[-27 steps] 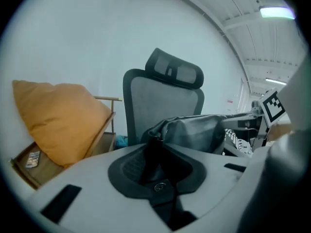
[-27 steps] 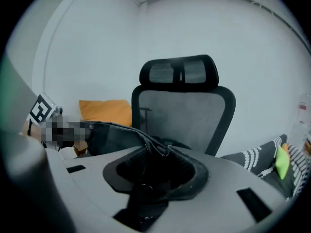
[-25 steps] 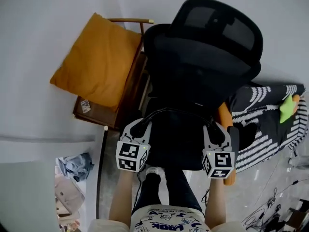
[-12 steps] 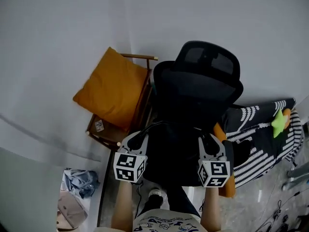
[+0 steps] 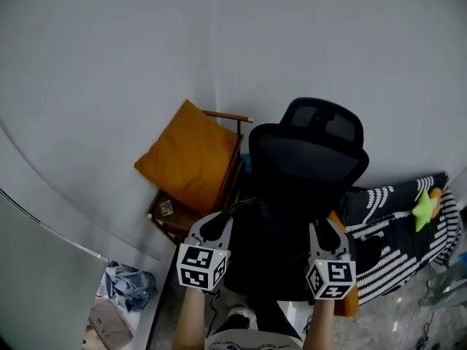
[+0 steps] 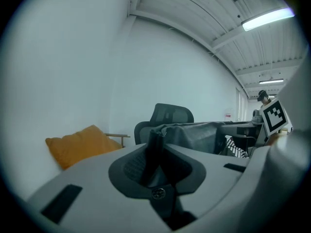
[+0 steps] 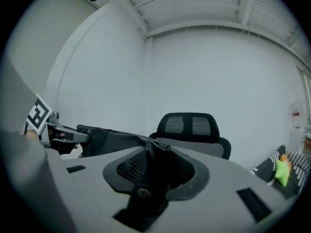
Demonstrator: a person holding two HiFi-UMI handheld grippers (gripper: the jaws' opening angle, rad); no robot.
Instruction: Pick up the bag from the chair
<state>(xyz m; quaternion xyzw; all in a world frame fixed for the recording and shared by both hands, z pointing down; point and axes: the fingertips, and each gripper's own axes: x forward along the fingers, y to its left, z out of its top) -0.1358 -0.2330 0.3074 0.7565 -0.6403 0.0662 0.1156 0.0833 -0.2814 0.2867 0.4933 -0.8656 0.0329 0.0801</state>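
The black bag (image 5: 266,257) hangs stretched between my two grippers, in front of the black office chair (image 5: 310,159). My left gripper (image 5: 210,227) is shut on the bag's left top edge, and its jaws pinch the dark fabric (image 6: 156,142). My right gripper (image 5: 325,232) is shut on the right top edge (image 7: 154,153). In the left gripper view the bag (image 6: 194,136) runs off to the right in front of the chair (image 6: 171,114). In the right gripper view the bag (image 7: 107,137) runs left, with the chair (image 7: 192,130) behind it. The bag's lower part is hidden.
A wooden chair (image 5: 219,173) with an orange cushion (image 5: 188,155) stands left of the office chair, against the white wall. A striped black-and-white cloth (image 5: 398,217) with a green star toy (image 5: 423,208) lies at the right. Clothes and bags (image 5: 128,283) lie on the floor at lower left.
The head view has risen and pulled back, so the chair looks smaller and farther. Both grippers have kept their hold on the bag and moved back from the seat with it.
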